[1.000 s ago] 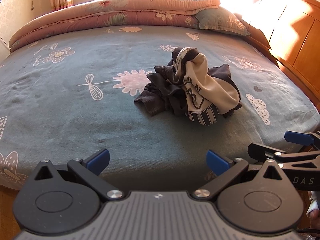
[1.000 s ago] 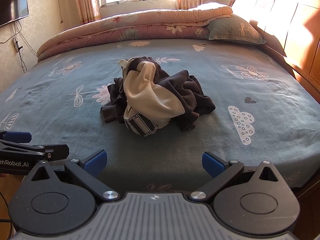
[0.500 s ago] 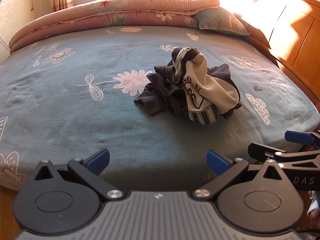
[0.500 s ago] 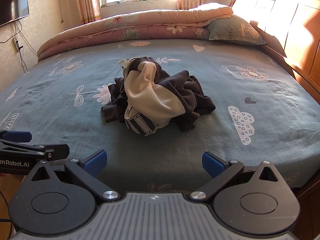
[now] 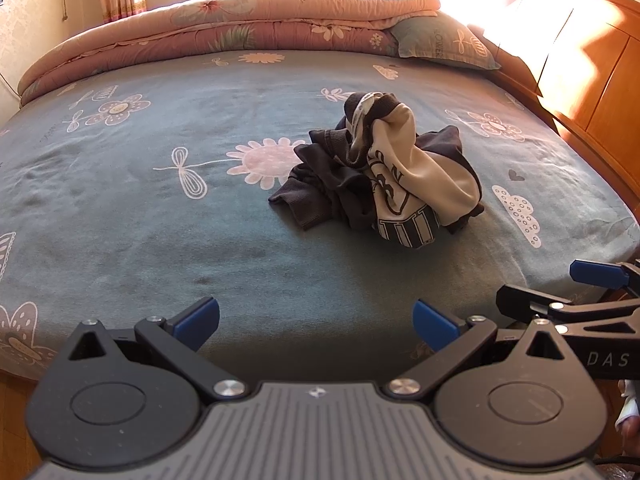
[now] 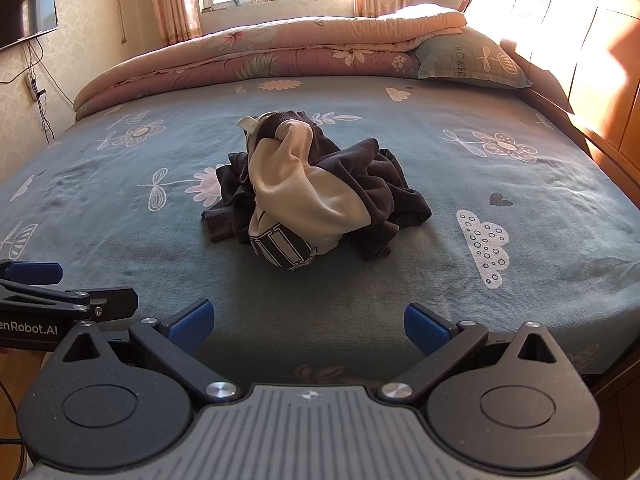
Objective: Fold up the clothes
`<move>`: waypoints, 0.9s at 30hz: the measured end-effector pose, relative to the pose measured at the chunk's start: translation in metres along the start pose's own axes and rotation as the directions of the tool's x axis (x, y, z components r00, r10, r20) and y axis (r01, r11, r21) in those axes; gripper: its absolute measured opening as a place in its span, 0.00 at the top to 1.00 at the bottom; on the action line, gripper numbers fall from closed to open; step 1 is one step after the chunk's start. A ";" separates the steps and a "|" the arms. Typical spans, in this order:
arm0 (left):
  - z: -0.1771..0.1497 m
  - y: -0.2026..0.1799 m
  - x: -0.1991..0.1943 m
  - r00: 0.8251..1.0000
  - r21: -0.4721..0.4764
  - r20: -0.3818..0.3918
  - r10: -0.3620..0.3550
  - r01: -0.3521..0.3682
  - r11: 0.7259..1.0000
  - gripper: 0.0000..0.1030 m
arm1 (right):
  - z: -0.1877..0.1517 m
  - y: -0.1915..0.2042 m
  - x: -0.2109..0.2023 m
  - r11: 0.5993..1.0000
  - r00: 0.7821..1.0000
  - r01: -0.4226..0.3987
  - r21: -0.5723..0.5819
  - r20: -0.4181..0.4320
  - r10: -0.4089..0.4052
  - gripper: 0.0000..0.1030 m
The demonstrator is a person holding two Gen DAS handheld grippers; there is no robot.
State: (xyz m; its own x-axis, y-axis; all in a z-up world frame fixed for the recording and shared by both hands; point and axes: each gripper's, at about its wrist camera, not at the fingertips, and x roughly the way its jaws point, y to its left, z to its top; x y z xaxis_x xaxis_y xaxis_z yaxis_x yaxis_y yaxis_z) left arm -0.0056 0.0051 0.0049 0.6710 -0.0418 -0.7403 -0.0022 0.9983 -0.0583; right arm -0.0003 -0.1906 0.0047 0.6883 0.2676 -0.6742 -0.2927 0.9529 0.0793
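A crumpled garment [image 5: 384,176], dark with cream panels and printed letters, lies in a heap on the blue flowered bed sheet [image 5: 160,220]. It also shows in the right wrist view [image 6: 312,200]. My left gripper [image 5: 316,320] is open and empty at the bed's near edge, well short of the heap. My right gripper [image 6: 308,322] is open and empty, also at the near edge. Each gripper shows at the side of the other's view: the right gripper [image 5: 592,284] and the left gripper [image 6: 44,284].
A folded pink quilt [image 6: 280,52] and a blue pillow [image 6: 468,60] lie at the head of the bed. A wooden headboard and cabinet [image 6: 592,80] run along the right. A TV [image 6: 24,12] hangs on the left wall.
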 end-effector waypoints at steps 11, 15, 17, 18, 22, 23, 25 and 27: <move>0.008 -0.005 -0.002 1.000 0.012 0.010 -0.003 0.003 1.000 0.01 | 0.001 -0.005 0.002 1.000 1.000 -0.008 0.007 -0.008 0.008 0.00; 0.013 -0.010 -0.001 1.000 0.033 0.018 -0.009 0.008 0.999 0.01 | 0.005 -0.011 -0.001 1.000 1.000 -0.005 0.015 0.001 0.005 0.00; 0.014 -0.013 0.000 1.000 0.047 0.022 -0.010 0.009 0.999 0.01 | 0.006 -0.014 -0.001 1.000 1.000 -0.001 0.023 0.002 0.001 0.00; 0.015 -0.014 0.000 1.000 0.053 0.020 -0.014 0.013 0.999 0.01 | 0.007 -0.015 -0.001 1.000 1.000 0.002 0.027 0.002 -0.002 0.00; 0.015 -0.014 0.004 1.000 0.064 0.010 -0.023 0.022 0.998 0.01 | 0.010 -0.019 0.003 0.999 1.000 0.010 0.041 -0.008 -0.010 0.00; 0.015 -0.012 0.006 1.000 0.060 0.007 -0.025 0.024 0.998 0.01 | 0.010 -0.019 0.005 0.999 1.000 0.011 0.043 -0.014 -0.011 0.00; 0.016 -0.007 0.009 1.000 0.050 0.000 -0.026 0.026 0.998 0.01 | 0.012 -0.016 0.010 0.999 1.000 0.011 0.038 -0.027 -0.010 0.00; 0.018 -0.002 0.011 1.000 0.045 -0.004 -0.026 0.026 0.999 0.01 | 0.014 -0.013 0.014 1.000 0.999 0.013 0.026 -0.041 -0.012 0.00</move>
State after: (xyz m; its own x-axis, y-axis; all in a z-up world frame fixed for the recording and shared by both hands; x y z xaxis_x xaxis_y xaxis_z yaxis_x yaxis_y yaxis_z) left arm 0.0152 0.0035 0.0085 0.6678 -0.0677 -0.7412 0.0489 0.9977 -0.0470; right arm 0.0226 -0.1970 0.0049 0.6643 0.2501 -0.7044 -0.2666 0.9597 0.0892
